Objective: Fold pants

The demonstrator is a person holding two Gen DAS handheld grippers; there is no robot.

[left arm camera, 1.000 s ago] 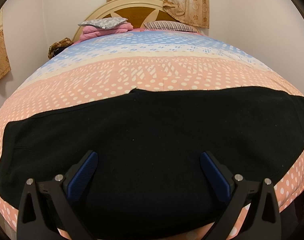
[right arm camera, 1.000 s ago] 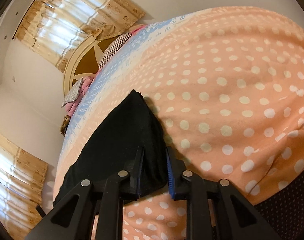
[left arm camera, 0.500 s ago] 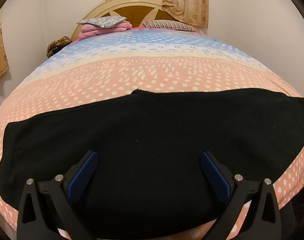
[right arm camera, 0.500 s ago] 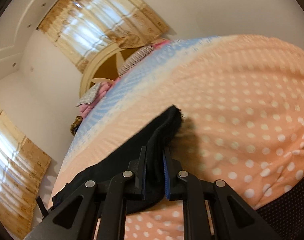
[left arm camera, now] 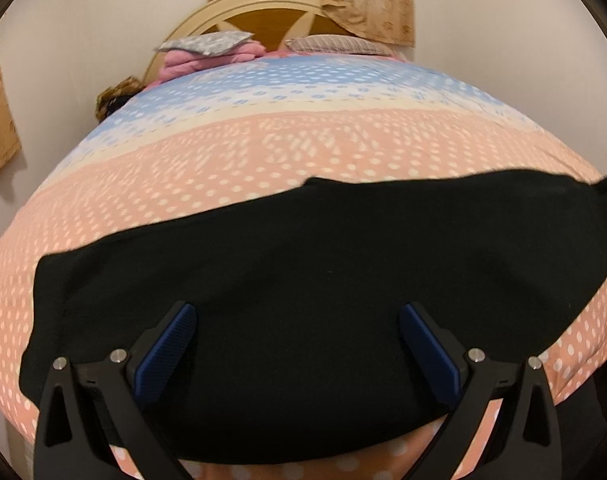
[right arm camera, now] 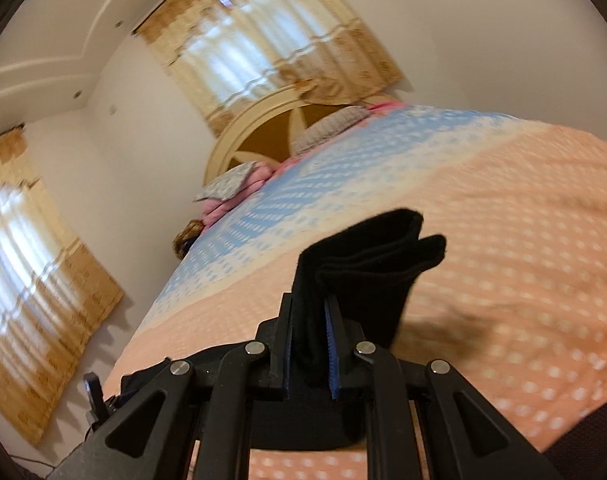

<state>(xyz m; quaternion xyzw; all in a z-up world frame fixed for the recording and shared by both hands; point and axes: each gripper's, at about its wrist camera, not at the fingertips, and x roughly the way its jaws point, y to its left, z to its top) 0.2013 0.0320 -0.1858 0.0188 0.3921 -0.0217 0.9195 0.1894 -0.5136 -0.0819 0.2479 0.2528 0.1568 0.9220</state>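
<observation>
Between the clenched fingers of the right claw [right arm camera: 309,336], one end of the black pants [right arm camera: 367,272] is gripped and raised off the bed [right arm camera: 523,240]. Left claw [left arm camera: 297,354]: released, jaws wide, hovering over the garment's middle. Pants [left arm camera: 303,300] lie flat, long axis running left–right across the bed [left arm camera: 263,152]; the raised end lies rightward, so the fold would likely travel leftward.

Plain black pants [left arm camera: 323,292], bed cover [left arm camera: 303,148] in peach with white dots, cream and pale blue bands toward the head edge, pink blanket [left arm camera: 191,65], grey speckled pillow [left arm camera: 205,42], cream and brown headboard [left arm camera: 263,16], gold patterned curtains [right arm camera: 263,44], black tools with blue pads [left arm camera: 165,350]
</observation>
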